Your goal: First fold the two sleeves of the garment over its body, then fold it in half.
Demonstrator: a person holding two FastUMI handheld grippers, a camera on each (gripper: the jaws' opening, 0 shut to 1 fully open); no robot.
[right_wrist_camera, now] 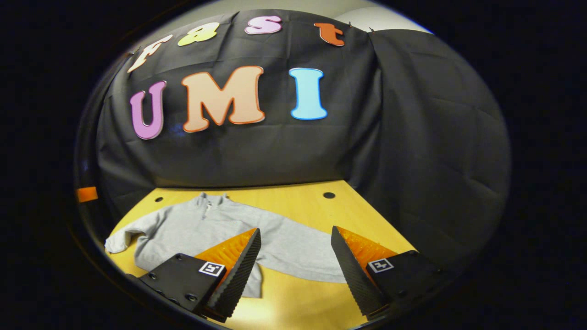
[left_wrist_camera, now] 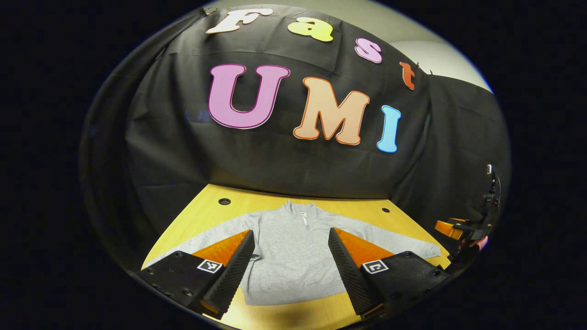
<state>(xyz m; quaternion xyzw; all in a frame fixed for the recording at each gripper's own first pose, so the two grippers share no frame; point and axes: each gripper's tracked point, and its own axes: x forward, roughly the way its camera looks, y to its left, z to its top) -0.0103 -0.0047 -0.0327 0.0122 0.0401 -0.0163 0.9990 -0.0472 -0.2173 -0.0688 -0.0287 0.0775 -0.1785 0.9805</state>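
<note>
Left gripper view has the left gripper hanging with its fingers spread wide and empty above a grey quarter-zip sweatshirt, which lies flat on the yellow wooden table with both sleeves stretched out sideways. Right gripper view shows the right gripper just as wide open and empty, poised over one outstretched sleeve.

In the left gripper view, my left tongs cover parts of both sleeves of the grey garment, and one cuff is hidden at lower left. My right tongs are cut off at the right edge, so I cannot tell their grip. In the right gripper view, a finger of my tongs hides the hem.
</note>
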